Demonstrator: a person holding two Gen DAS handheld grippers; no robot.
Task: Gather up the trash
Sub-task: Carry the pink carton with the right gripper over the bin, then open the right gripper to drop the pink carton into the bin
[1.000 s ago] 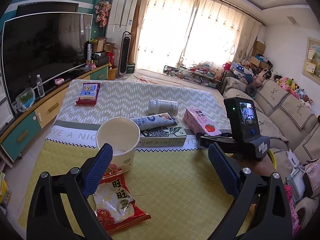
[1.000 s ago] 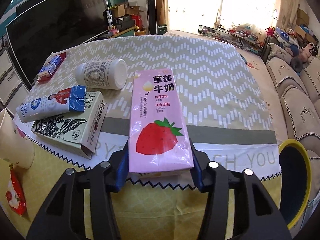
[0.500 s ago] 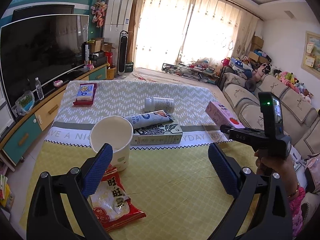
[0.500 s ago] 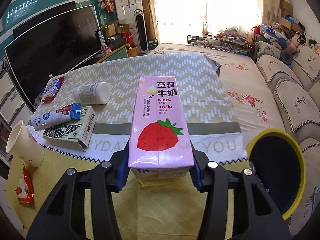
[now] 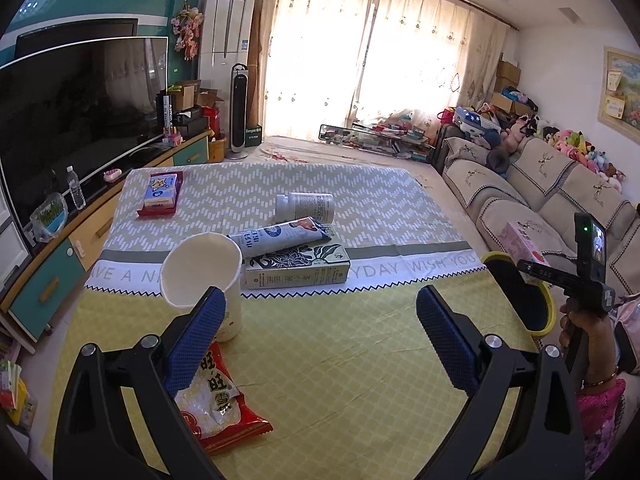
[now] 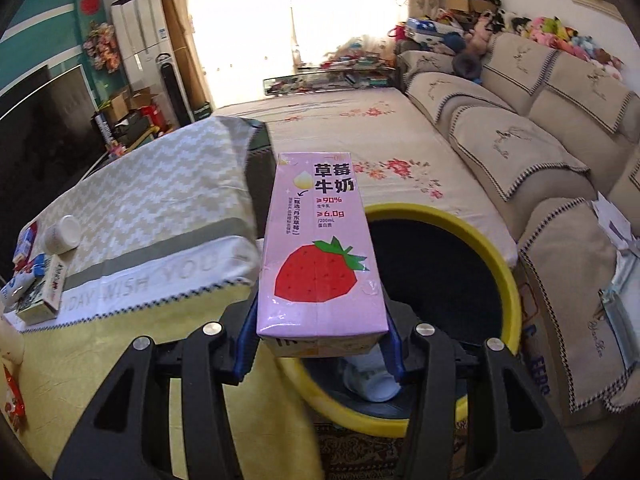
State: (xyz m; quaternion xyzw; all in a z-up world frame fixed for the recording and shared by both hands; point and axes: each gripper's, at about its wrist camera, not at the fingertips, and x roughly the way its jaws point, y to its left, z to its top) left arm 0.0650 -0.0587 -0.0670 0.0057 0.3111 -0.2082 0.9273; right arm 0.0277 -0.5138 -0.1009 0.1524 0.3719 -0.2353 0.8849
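Observation:
My right gripper (image 6: 320, 348) is shut on a pink strawberry milk carton (image 6: 320, 256) and holds it over the near rim of a black bin with a yellow rim (image 6: 496, 248), beside the table's right edge. Something white (image 6: 372, 380) lies in the bin. In the left wrist view the carton (image 5: 520, 242) sits above the bin (image 5: 496, 257). My left gripper (image 5: 320, 294) hangs open over the yellow cloth with nothing between its fingers. Near it are a paper cup (image 5: 204, 276) and a red snack wrapper (image 5: 216, 408).
On the table lie a tube (image 5: 280, 236) on a green box (image 5: 296, 270), a white bottle (image 5: 306, 207) and a blue-red packet (image 5: 160, 194). A sofa (image 5: 520, 184) runs along the right, a TV unit (image 5: 52, 280) along the left.
The right gripper has lifted the pink carton off the table and carried it rightwards, past the table's edge to above the bin. The left gripper has stayed almost still.

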